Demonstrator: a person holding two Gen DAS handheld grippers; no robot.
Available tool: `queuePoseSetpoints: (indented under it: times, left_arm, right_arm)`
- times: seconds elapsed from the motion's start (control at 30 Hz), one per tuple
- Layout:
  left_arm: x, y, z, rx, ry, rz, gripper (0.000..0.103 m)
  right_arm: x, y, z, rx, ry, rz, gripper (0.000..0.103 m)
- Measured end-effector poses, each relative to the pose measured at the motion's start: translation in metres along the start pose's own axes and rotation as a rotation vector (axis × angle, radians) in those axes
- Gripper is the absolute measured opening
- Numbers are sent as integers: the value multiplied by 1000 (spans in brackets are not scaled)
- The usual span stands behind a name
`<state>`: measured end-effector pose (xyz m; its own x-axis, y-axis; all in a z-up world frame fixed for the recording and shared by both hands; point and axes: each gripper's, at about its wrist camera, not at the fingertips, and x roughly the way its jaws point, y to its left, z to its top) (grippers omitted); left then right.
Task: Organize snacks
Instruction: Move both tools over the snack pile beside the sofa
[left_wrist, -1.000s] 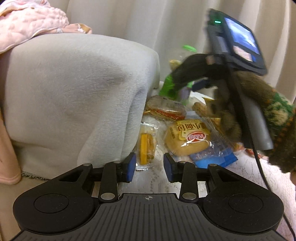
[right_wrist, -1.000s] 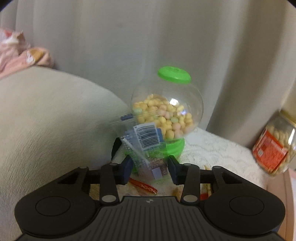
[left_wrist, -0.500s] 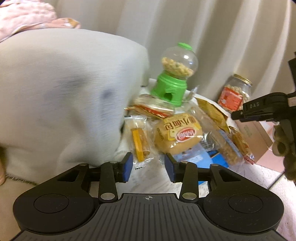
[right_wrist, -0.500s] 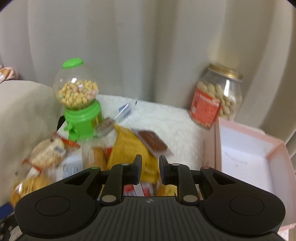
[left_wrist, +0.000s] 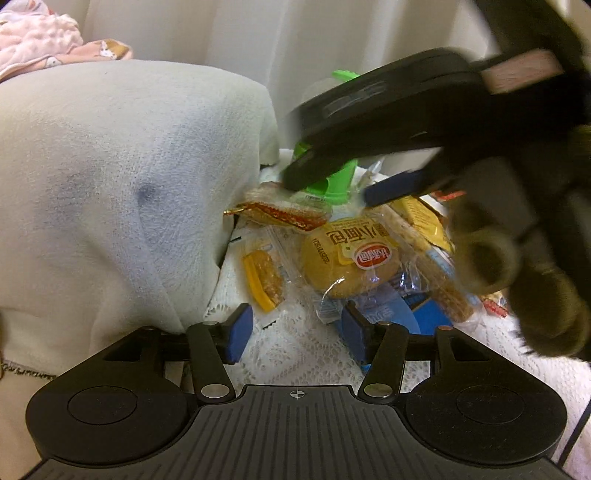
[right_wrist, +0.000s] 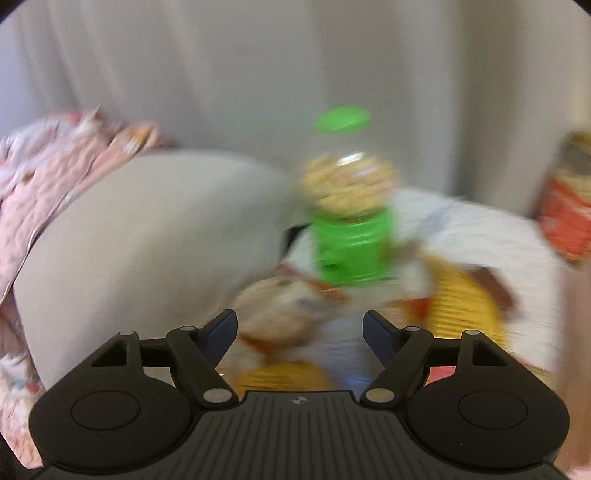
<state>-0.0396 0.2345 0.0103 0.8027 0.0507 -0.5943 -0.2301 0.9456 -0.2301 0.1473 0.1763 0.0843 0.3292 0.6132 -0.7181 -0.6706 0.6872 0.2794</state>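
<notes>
Snacks (left_wrist: 351, 258) crowd beside grey cushion (left_wrist: 129, 184); right gripper (left_wrist: 369, 184) hides green dispenser (right_wrist: 351, 247); both jaws spread, just opening, empty

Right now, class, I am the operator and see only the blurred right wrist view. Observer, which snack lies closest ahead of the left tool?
Observer: A round bread in a yellow packet, just beyond the left tool.
Operator: Is that tool holding anything?
Observer: No. Its jaws have just been opening, and nothing is between them; only the lace cloth shows below.
Operator: Anything to the left of the bread?
Observer: A small clear packet with a yellow tray, lying flat beside the grey cushion.
</notes>
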Motion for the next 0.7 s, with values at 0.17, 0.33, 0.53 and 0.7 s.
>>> queuePoseSetpoints:
  times: [0.17, 0.33, 0.53, 0.7]
  left_arm:
    - [-3, -1, -4, 17, 8, -80, 60]
    - [2, -24, -10, 74, 39, -204, 60]
    - [-8, -34, -10, 106, 71, -228, 55]
    - [-18, -16, 2, -12, 49, -92, 55]
  right_arm:
    - [17, 6, -17, -57, 112, -47, 52]
    - [-17, -25, -40, -19, 128, -70, 49]
    - [-54, -57, -63, 54, 122, -28, 47]
    - [-62, -68, -67, 97, 78, 3, 47]
